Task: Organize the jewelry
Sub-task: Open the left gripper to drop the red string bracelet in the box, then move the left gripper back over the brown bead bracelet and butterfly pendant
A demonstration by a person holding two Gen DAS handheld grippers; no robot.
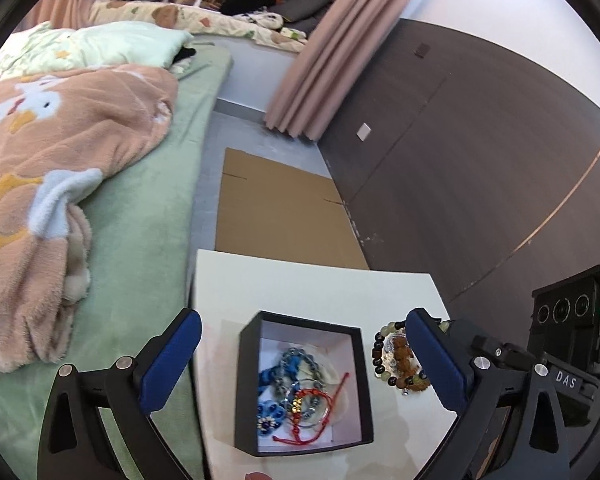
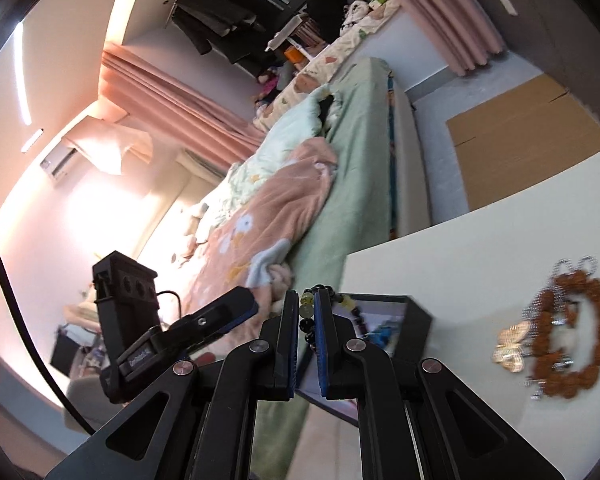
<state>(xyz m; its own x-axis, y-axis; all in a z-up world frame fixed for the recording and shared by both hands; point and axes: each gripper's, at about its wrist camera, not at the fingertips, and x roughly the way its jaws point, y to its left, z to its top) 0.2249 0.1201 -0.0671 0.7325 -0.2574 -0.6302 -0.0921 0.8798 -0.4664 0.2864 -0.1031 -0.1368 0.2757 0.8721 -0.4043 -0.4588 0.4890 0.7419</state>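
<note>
Gripping a bracelet of dark and pale-green beads point(image 2: 307, 312), the right gripper point(image 2: 306, 320) is holding its jaws nearly closed on the strand, with beads showing in the narrow gap between the blue pads. The left gripper point(image 1: 304, 356) is hovering with its jaws spread wide, empty, framing an open black box point(image 1: 300, 384) sitting on the white tabletop point(image 1: 300, 280). Inside the box, several pieces are already lying together: a blue beaded bracelet point(image 1: 288, 364), a red cord bracelet point(image 1: 312, 404) and a blue flower piece point(image 1: 269, 416). Just beside the box, a brown bead bracelet point(image 2: 572, 332) and a small gold butterfly charm point(image 2: 510, 346) are resting on the tabletop, not yet sorted. Judging from this, the held strand is heading for the box. Doing it well likely means carrying it fully over the rim, lowering it until the hanging beads are touching the bottom, then opening, so nothing is draping over the edge.
</note>
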